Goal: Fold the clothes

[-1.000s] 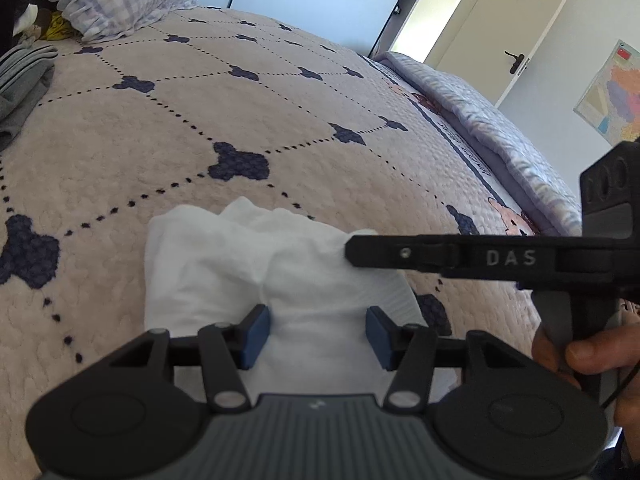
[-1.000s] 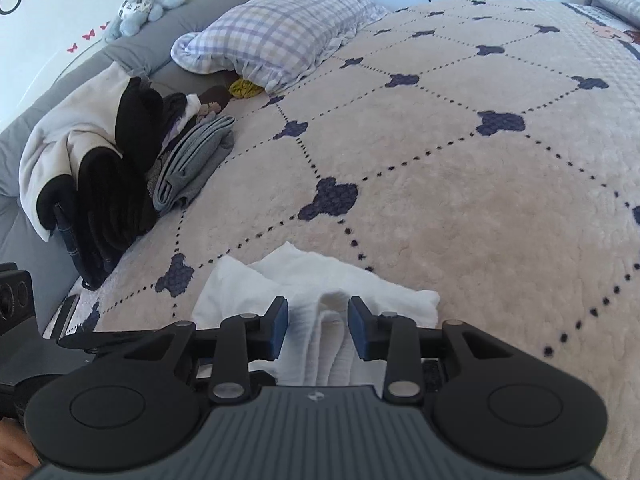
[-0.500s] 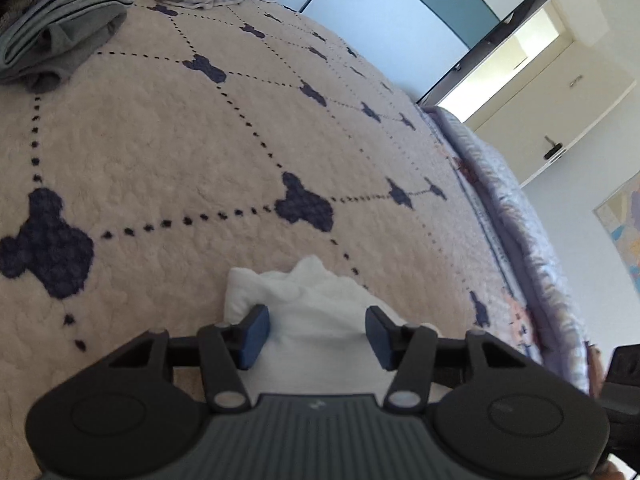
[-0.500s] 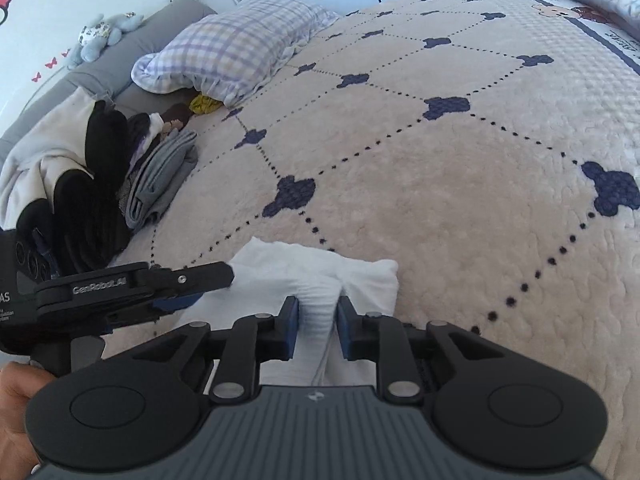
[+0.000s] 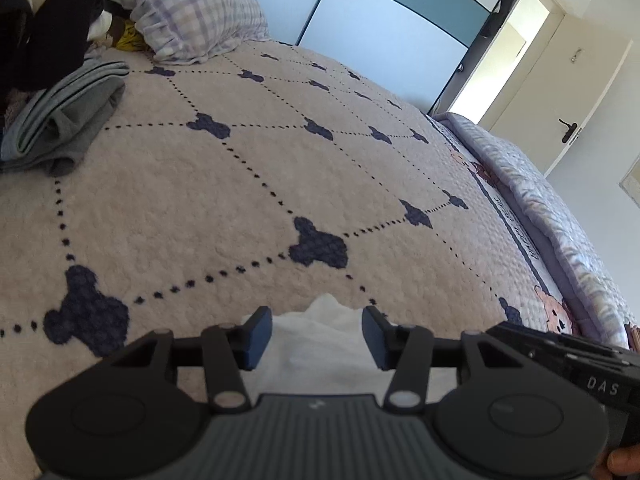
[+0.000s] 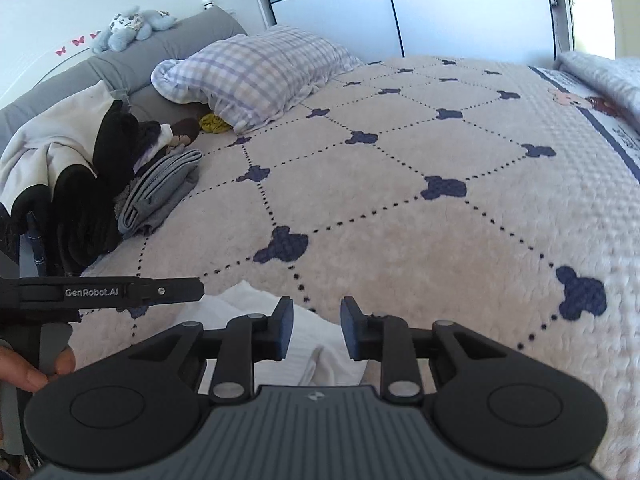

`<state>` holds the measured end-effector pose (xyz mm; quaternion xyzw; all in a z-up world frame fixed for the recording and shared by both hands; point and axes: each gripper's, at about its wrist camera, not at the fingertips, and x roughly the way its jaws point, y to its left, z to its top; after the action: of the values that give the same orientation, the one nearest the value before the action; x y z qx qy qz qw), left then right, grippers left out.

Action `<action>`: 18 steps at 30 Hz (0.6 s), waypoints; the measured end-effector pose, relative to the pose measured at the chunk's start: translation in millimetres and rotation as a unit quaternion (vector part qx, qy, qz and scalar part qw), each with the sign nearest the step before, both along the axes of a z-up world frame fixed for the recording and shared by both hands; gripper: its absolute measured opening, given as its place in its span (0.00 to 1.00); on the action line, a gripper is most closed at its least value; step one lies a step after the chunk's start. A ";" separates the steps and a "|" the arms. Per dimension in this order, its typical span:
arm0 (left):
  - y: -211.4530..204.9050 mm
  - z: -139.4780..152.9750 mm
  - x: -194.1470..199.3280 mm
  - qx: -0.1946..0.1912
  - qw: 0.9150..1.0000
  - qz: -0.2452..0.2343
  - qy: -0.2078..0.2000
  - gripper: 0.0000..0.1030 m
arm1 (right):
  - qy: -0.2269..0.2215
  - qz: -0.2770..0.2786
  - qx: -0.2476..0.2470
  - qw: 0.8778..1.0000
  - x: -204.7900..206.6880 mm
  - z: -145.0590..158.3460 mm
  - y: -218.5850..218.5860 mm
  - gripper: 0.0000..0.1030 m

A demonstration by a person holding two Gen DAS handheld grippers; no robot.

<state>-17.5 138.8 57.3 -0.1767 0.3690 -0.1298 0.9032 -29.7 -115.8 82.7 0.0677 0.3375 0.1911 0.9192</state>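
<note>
The left tool [image 5: 316, 334], jaws closing, and the right tool [image 6: 316, 328], jaws opening, both straddle the crumpled white cotton garment [image 5: 320, 344] on the cream quilted bed [image 5: 240, 200] without pinching it. Only the right view shows the grey headboard [image 6: 120, 64], the pale blue plush toy [image 6: 132, 26] and a hand [image 6: 28, 368]; only the left shows the doorway [image 5: 520, 40]. Both tool bodies hide most of the garment.

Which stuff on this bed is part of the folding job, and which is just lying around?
In the job:
white garment
folded grey garment
pile of black and white clothes

Lying about:
checked pillow
plush toy
yellow item
</note>
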 end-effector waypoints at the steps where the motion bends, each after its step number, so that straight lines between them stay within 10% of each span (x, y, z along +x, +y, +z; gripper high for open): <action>1: -1.5 0.0 -1.7 -0.007 1.000 -0.005 0.002 0.49 | -0.003 0.010 0.007 1.000 3.6 -0.7 1.5 0.30; 8: -15.3 -24.5 -1.7 -0.026 0.998 0.006 0.050 0.39 | 0.092 0.041 0.012 0.995 32.2 -50.3 21.3 0.26; 18: -2.7 2.5 -11.5 0.008 0.999 0.035 0.011 0.28 | 0.002 0.045 -0.015 0.999 -1.1 -13.7 26.4 0.26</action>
<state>-29.0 136.1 59.8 -0.1839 0.3735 -0.0935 0.9044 -30.7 -89.4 69.1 0.0390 0.3447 0.2268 0.9101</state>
